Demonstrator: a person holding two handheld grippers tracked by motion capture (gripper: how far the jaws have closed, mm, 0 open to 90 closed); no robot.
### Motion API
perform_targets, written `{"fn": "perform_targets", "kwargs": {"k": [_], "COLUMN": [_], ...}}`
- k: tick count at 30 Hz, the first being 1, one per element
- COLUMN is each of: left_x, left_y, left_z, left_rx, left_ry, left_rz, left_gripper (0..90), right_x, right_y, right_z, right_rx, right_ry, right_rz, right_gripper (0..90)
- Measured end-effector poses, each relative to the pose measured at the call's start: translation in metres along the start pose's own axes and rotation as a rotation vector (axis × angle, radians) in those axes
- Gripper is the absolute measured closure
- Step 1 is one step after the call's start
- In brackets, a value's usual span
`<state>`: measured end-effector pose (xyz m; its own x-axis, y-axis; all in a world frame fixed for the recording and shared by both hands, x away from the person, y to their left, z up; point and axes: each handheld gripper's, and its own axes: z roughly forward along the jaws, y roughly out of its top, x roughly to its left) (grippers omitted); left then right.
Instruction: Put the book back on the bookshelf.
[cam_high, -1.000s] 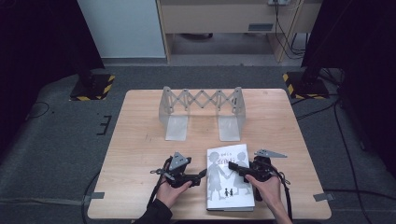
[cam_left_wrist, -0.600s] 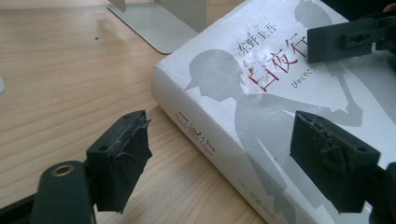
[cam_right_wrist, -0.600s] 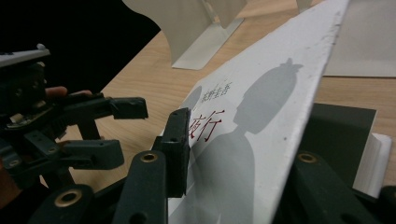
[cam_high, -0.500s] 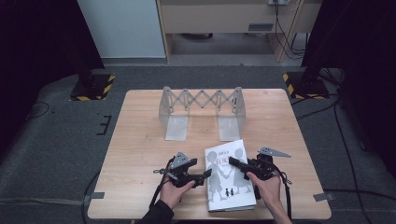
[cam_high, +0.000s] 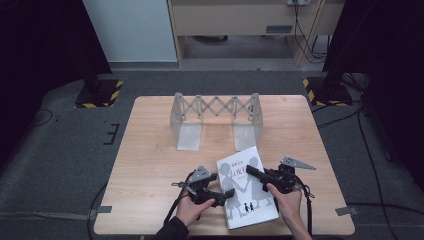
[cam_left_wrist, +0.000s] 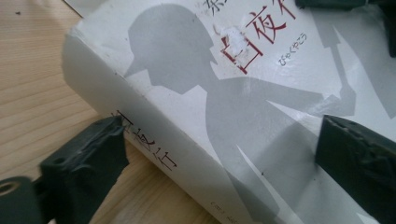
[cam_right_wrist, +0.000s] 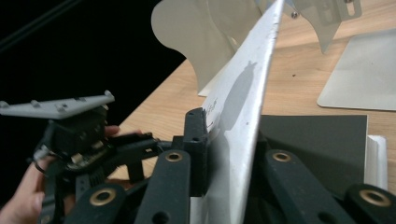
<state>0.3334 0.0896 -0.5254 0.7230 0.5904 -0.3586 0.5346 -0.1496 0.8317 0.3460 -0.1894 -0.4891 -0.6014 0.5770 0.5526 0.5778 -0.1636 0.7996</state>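
I'm now lifting the book's (cam_high: 246, 192) cover, right gripper (cam_high: 255, 172) pinching it, left gripper (cam_high: 226, 195) open-jawed astride the spine; opening's underway.

The book (cam_left_wrist: 243, 107) runs off the frame's top and right; its small spine print is unreadable.

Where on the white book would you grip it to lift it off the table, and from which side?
Take the book by its thick spine edge, coming from the left side: the left tool already straddles it there, one jaw against the spine, one over the cover.
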Motion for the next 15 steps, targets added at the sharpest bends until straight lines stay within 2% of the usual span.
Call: {"fn": "perform_targets", "kwargs": {"k": [4,7,10,15], "left_x": [-0.003,-0.004,-0.002,-0.003], "left_y": [0.0,0.0,-0.002,-0.003], "left_z": [0.0,0.0,-0.001,0.001], "left_rx": [-0.024,-0.034,-0.035,-0.059], "left_ry": [-0.003,-0.012,-0.042,-0.061], "left_rz": [0.023,0.02,-0.024,-0.048], "left_gripper": [0.0,0.0,0.0,0.0], "right_x": [0.002,0.004,0.007,0.008], "right_y": [0.002,0.003,0.006,0.008], "right_z": [-0.004,-0.007,-0.01,-0.013], "right_rx": [-0.021,-0.032,-0.04,-0.065], "right_ry": [0.013,0.022,0.044,0.079], "right_rz": [-0.005,-0.016,-0.039,-0.054], "right_gripper": [81.2,81.8,82.3,83.0]}}
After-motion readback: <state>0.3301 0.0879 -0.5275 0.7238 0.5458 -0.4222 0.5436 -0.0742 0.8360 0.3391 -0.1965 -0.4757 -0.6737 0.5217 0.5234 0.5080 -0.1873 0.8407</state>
